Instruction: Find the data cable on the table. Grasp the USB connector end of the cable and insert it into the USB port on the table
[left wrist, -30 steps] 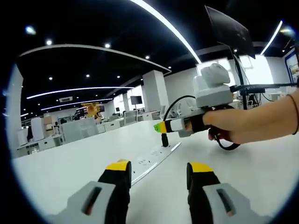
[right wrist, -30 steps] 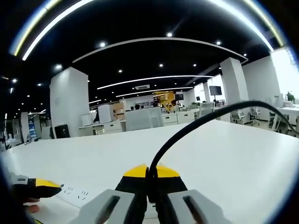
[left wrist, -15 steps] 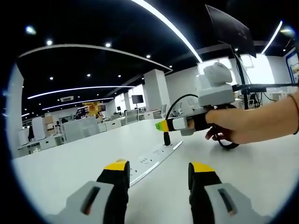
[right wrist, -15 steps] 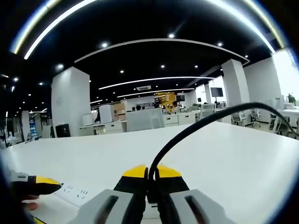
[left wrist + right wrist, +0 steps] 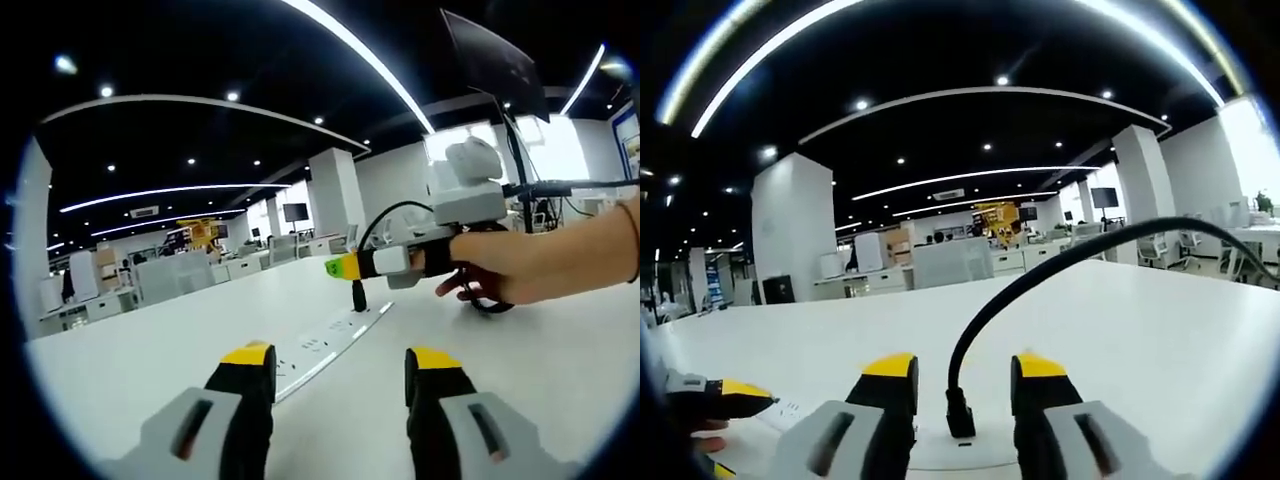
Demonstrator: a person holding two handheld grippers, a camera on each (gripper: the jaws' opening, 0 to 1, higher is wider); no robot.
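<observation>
Holding the right gripper with its fingers spread apart. Locating the USB connector upright in the gap between those fingers, clear of both, with its lower end meeting the power strip on the white desk. Tracing the data cable upward from the connector and off to the right of the fingers. Holding the left gripper with fingers spread over the desk, the power strip lying ahead of its left finger. Gripping the right gripper's handle with a hand.
</observation>
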